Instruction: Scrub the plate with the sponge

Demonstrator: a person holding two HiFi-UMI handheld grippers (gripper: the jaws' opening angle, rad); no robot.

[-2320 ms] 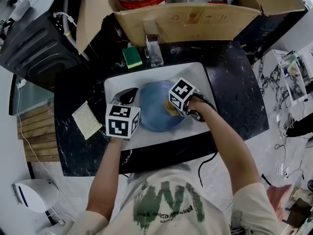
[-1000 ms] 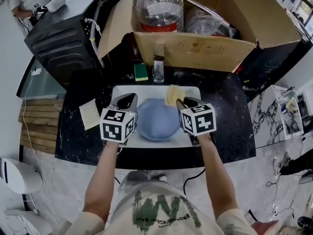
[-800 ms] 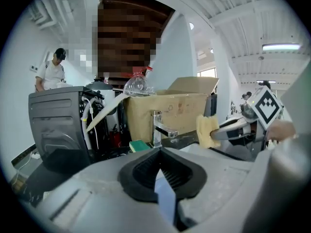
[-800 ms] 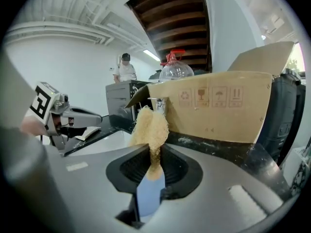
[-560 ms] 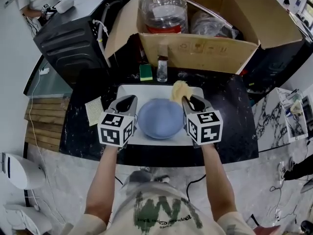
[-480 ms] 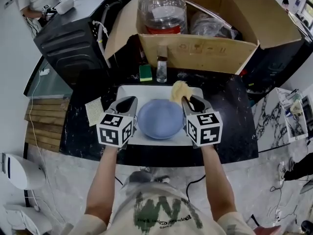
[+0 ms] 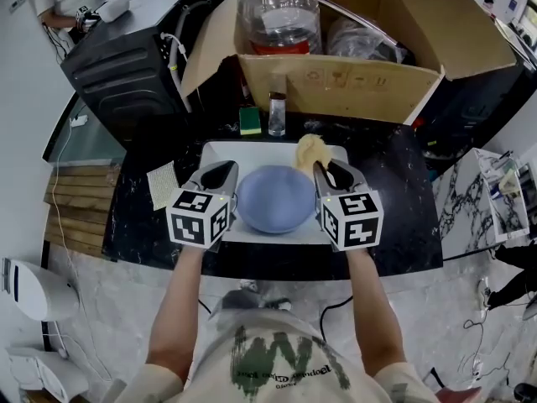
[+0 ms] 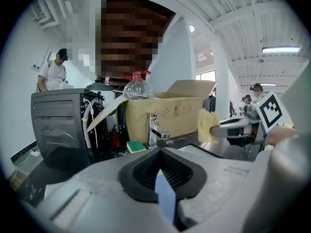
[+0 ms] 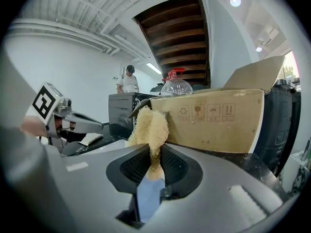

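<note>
The blue plate [image 7: 273, 198] lies in the white sink tray [image 7: 215, 153], with one gripper on either side of it. My left gripper [image 7: 220, 173] hovers at the plate's left rim; in the left gripper view [image 8: 158, 152] its jaws stand shut, with only a blue sliver low in the gap. My right gripper [image 7: 330, 173] is at the plate's right rim, shut on the yellow sponge [image 7: 309, 152]. The sponge [image 9: 149, 127] sticks up out of those jaws, off the plate. From the left gripper view the sponge [image 8: 206, 126] shows at the right.
A faucet [image 7: 276, 112] and a green sponge [image 7: 249, 120] stand at the tray's far edge. An open cardboard box [image 7: 336, 82] with a large bottle is behind them. A pale cloth [image 7: 161, 185] lies left of the tray, and a black machine [image 7: 126, 65] stands at the far left.
The right gripper has lifted the sponge off the plate and drawn back to the plate's right side. The left gripper stays at the left rim. Over the last half second, almost nothing moved.
</note>
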